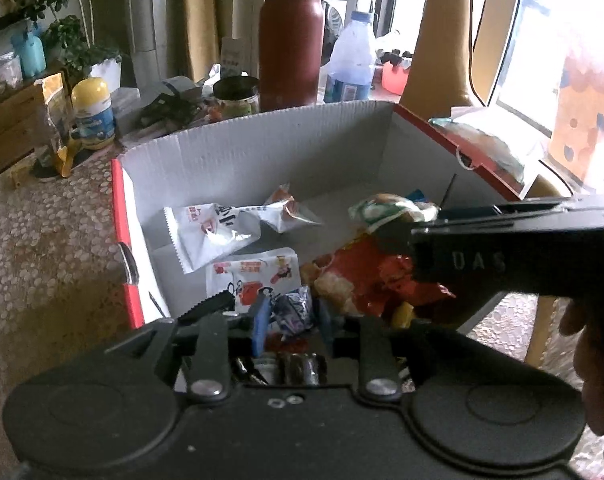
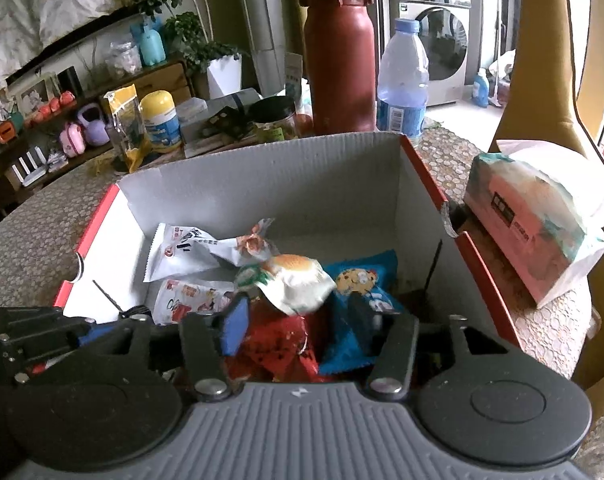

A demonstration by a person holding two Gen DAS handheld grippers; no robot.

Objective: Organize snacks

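An open cardboard box (image 1: 262, 132) (image 2: 262, 148), white inside and red outside, holds several snack packets. My left gripper (image 1: 293, 316) is low at the box's near side, its blue pads slightly apart on either side of a small blue-and-white wrapped snack (image 1: 292, 312) without visibly pressing it. My right gripper (image 2: 298, 320) stands open over a red crisp bag (image 2: 278, 344) (image 1: 366, 276). A blurred white-and-green bread packet (image 2: 298, 284) (image 1: 394, 208) lies loose just beyond its fingertips. Beside them are a blue cookie packet (image 2: 362, 280) and white packets (image 2: 182, 252) (image 1: 206, 236).
Behind the box stand a maroon flask (image 2: 338, 60), a water bottle (image 2: 402, 80), a dark-lidded jar (image 2: 274, 118) and a yellow-capped tub (image 2: 160, 120). A tissue pack (image 2: 538, 216) lies right of the box. The table has a patterned cloth (image 1: 42, 240).
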